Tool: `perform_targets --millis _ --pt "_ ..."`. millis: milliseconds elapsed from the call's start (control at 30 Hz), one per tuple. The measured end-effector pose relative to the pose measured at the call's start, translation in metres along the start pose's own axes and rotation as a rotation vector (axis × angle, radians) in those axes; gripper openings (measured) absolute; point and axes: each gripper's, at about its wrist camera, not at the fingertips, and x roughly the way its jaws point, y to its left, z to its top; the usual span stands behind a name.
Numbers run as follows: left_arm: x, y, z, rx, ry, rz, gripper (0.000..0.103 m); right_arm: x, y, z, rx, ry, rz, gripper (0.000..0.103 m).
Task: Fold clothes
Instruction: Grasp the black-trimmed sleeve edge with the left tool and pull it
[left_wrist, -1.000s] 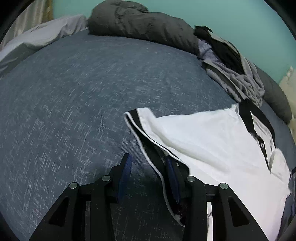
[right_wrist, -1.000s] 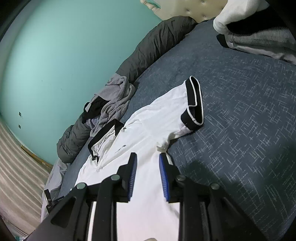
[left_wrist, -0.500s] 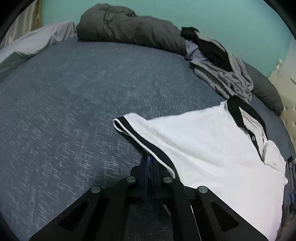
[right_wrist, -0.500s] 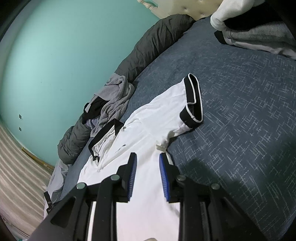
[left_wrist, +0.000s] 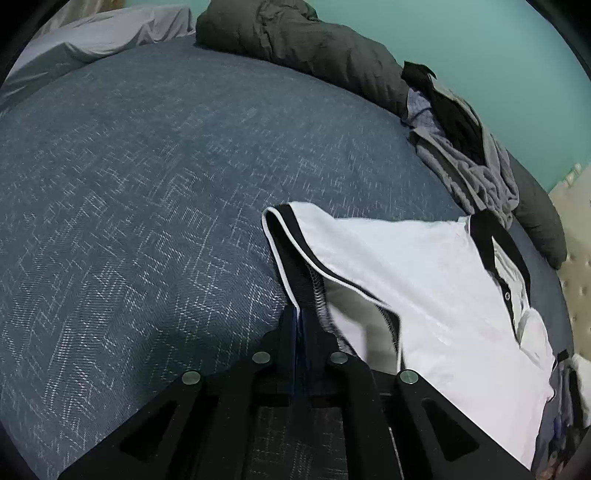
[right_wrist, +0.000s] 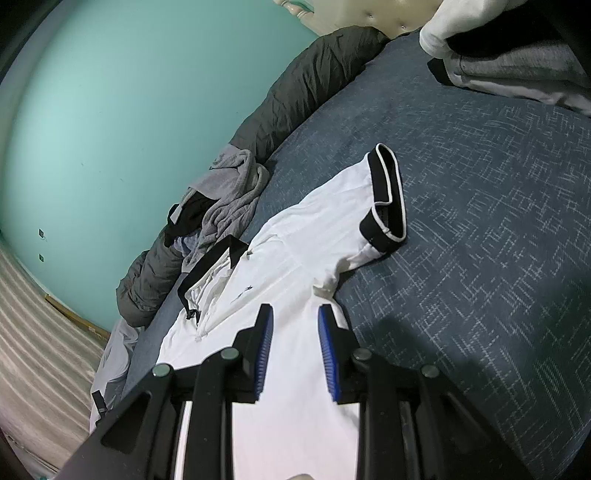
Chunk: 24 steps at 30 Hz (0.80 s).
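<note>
Pinching the black-banded cuff of the left sleeve (left_wrist: 295, 258), the left tool (left_wrist: 300, 325) has its two pads shut tight on the fabric, and the cuff rises a little off the bed (left_wrist: 147, 184) where it is held, its opening gaping beside the tool. The white polo shirt (left_wrist: 424, 280) lies spread on the blue bedcover, front up, with its black collar (left_wrist: 498, 240) toward the far right in the left wrist view and its body running off to the near right. By my reading, the step in hand is the first fold: the sleeve is gripped and ready to be carried inward over the chest. Further right, the right tool (right_wrist: 295, 332) hovers above the shirt's body with its blue pads apart and nothing between them; whether it touches the cloth I cannot tell. The right sleeve (right_wrist: 384, 206) lies flat and untouched, its cuff out on the bedcover well apart from that tool. Next, I judge, the left sleeve should be swung over toward the collar line and laid flat, while the free tool either pins the body so it does not drag or goes out for the other cuff. A grey heap of clothes (right_wrist: 229, 195) and a dark quilt (right_wrist: 306, 85) lie along the far edge, clear of the work.
</note>
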Motion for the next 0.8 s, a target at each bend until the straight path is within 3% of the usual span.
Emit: perform_targets --millis 67,100,233,333,433,600,800 --pt "-0.008 -0.001 0.004 0.001 -0.027 0.027 0.031 0.000 0.000 0.000 0.001 0.000 0.000 0.024" --pt "-0.014 -0.001 0.006 0.004 -0.048 0.034 0.032 0.000 0.000 0.000 0.001 0.001 0.001 0.024" --pt "-0.030 -0.021 0.016 0.088 -0.107 0.025 0.033 0.001 0.001 -0.001 -0.003 0.004 0.000 0.024" --pt "-0.022 -0.050 0.015 0.220 -0.081 0.021 0.033 0.001 0.002 -0.002 -0.006 0.006 0.001 0.024" --pt "-0.003 -0.063 0.010 0.298 -0.026 0.068 0.033 0.001 0.001 -0.001 -0.004 0.007 0.001 0.025" --pt "0.009 -0.041 -0.005 0.261 0.021 0.126 0.033 0.002 0.001 0.000 -0.001 0.010 0.002 0.025" --pt "-0.019 -0.042 -0.011 0.217 -0.065 0.091 0.033 0.003 0.000 -0.001 0.001 0.015 -0.003 0.025"
